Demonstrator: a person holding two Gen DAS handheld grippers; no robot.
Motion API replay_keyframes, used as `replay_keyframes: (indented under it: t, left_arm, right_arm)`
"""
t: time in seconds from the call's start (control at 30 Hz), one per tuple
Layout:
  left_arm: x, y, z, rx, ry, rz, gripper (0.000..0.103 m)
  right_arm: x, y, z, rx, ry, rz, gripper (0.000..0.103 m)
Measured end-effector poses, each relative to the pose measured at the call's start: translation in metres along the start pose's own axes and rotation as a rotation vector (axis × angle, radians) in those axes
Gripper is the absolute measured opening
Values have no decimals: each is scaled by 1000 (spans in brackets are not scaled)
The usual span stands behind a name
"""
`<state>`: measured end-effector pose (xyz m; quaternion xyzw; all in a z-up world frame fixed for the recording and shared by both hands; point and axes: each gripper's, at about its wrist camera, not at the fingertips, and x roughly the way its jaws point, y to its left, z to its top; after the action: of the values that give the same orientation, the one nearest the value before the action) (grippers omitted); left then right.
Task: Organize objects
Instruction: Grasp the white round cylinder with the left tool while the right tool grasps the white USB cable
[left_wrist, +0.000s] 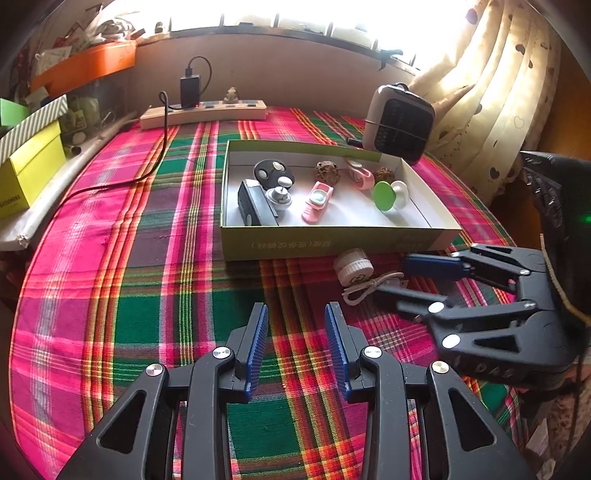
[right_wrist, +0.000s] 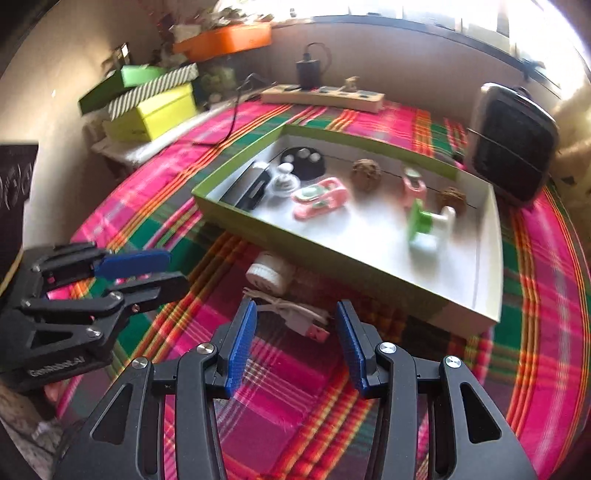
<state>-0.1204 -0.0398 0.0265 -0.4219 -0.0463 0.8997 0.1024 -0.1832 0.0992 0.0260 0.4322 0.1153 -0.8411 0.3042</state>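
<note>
A shallow green box (left_wrist: 332, 243) with a white inside stands on the plaid cloth; it also shows in the right wrist view (right_wrist: 476, 317). It holds several small items, among them a pink clip (left_wrist: 317, 201) and a green-and-white piece (left_wrist: 388, 195). In front of the box lie a white round case (left_wrist: 352, 266) and a bundled white USB cable (left_wrist: 369, 290). The cable (right_wrist: 295, 315) lies just ahead of my right gripper (right_wrist: 295, 310), which is open and empty. My left gripper (left_wrist: 295, 314) is open and empty over bare cloth.
A power strip (left_wrist: 203, 112) with a black charger lies at the back. A small heater (left_wrist: 400, 123) stands at the back right of the box. Yellow and striped boxes (left_wrist: 29, 162) are stacked at the left. A curtain (left_wrist: 491, 92) hangs on the right.
</note>
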Motion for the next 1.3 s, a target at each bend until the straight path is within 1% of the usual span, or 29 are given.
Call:
replay_keyframes:
  t: [0.13, 0.2, 0.3, 0.4, 0.5, 0.6, 0.73, 0.83, 0.93, 1.0, 1.1, 1.3]
  left_arm:
    - [0, 1, 0, -5, 0, 2, 30]
    - [0, 1, 1, -8, -1, 1, 30]
    - [1, 2, 1, -7, 0, 2, 30]
    - [2, 3, 1, -9, 5, 1, 30]
    - [2, 2, 1, -8, 6, -2, 30]
    - [3, 2, 1, -10, 11, -4, 30]
    - [3, 2, 2, -11, 13, -2, 30]
    - [3, 4, 2, -18, 12, 2, 30]
    - [4, 4, 3, -21, 17, 6, 30]
    - [4, 4, 3, -20, 19, 5, 30]
    - [4, 3, 3, -20, 20, 3, 30]
    - [5, 5, 6, -31, 21, 2, 30]
  right_arm:
    - [4, 5, 0, -63, 12, 14, 46]
    - [2, 5, -2, -72, 18, 38, 46]
    - [0, 7, -6, -99, 35, 38, 46]
    - [-1, 10, -8, -127, 45, 56, 46]
    - [2, 8, -6, -126, 40, 32, 46]
    - [5, 9, -3, -139, 35, 44, 46]
    - [8, 12, 0, -176, 36, 21, 46]
    - [3, 10, 4, -175, 14, 23, 46]
    - [3, 13, 6, -219, 6, 13, 47]
    - [7, 16, 7, -239, 20, 10, 47]
    - [11, 16, 8, -253, 29, 45, 47]
    - [16, 16, 5, -277, 65, 75, 47]
